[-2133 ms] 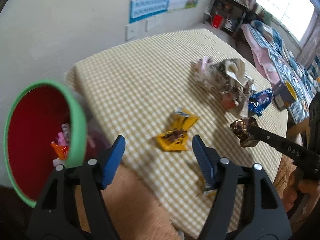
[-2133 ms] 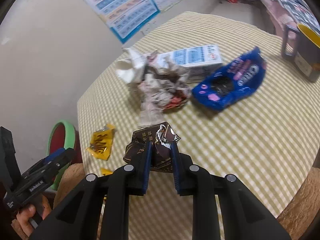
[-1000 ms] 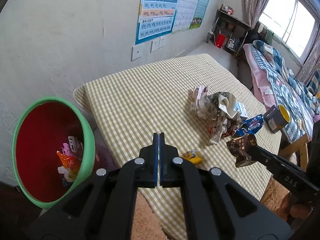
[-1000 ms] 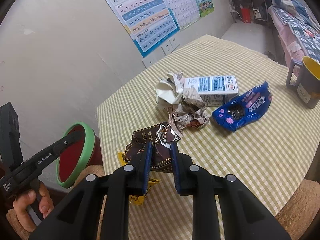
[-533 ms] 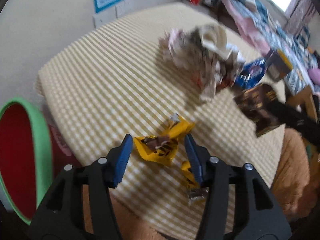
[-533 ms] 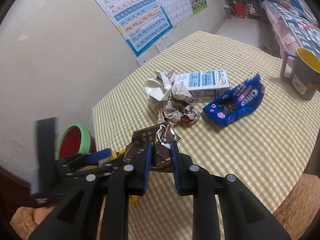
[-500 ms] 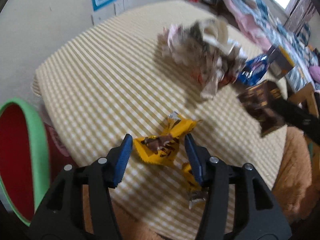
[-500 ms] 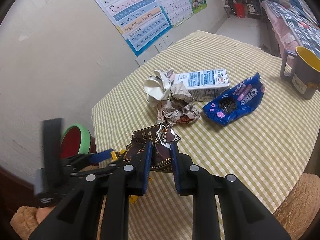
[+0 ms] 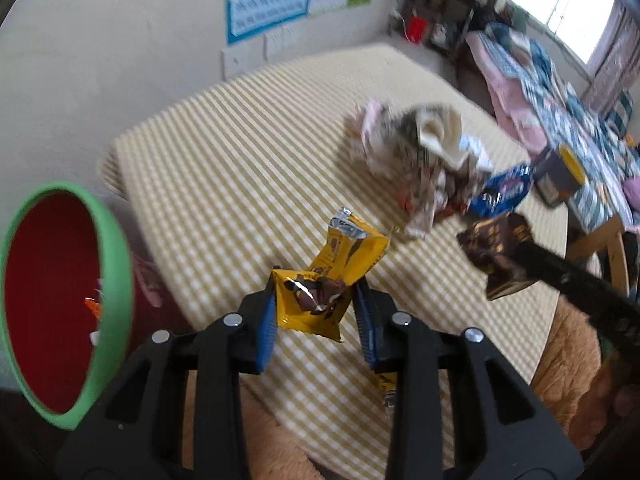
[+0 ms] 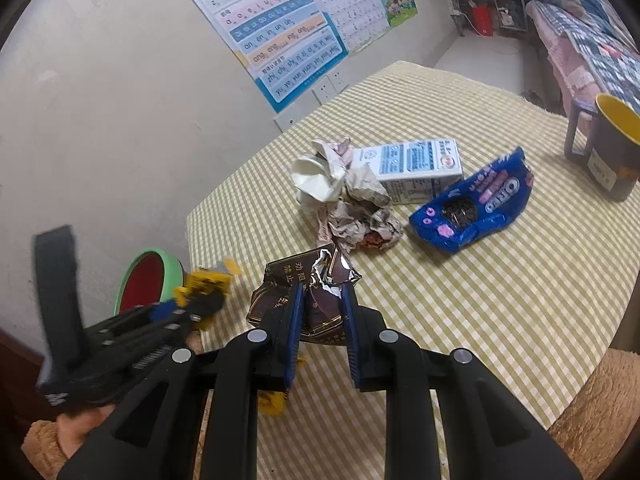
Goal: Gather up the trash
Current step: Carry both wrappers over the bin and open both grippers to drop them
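Left wrist view: left claw point(image 9: 316, 314), open half a second ago, has closed on the yellow wrapper point(image 9: 328, 280), lifting it above the table point(image 9: 240, 168). Right claw point(image 10: 320, 320) still pinches the brown wrapper point(image 10: 298, 284).

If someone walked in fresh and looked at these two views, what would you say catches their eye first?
Probably the two catches: the left gripper is shut on a yellow wrapper above the table's near edge, and the right gripper is shut on a crumpled brown foil wrapper. Next comes the green-rimmed red bin beside the checked table. A heap of crumpled paper, a milk carton and a blue Oreo wrapper wait mid-table.
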A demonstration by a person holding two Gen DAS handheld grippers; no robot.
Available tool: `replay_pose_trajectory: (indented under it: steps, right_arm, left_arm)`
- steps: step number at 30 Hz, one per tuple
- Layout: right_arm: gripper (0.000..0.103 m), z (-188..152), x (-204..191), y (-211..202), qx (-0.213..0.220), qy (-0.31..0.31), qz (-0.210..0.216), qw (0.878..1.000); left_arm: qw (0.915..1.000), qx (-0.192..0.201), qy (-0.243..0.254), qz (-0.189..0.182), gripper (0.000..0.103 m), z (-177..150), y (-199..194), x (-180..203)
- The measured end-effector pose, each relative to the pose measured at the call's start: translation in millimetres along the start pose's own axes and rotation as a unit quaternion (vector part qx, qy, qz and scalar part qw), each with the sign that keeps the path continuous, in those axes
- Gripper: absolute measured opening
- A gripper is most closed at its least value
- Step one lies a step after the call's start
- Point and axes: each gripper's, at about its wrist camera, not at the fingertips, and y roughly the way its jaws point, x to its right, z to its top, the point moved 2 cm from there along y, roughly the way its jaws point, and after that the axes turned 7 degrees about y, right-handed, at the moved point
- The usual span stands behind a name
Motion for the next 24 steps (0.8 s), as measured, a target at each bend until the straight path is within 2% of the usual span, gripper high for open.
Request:
replay_pose_trajectory:
  steps: [8, 24]
  right_arm:
    - [0.019, 4, -27, -11, 0.028, -0.041, 0.002, 0.999]
    - [0.019, 9, -63, -13, 0.039, -0.085, 0.0, 0.996]
  left_arm:
    - [0.9962, 0.059, -0.053, 0.035, 0.033, 12, -47, -33]
    - [0.9882, 0.11, -0.069, 0.08, 0.033, 9, -86, -65]
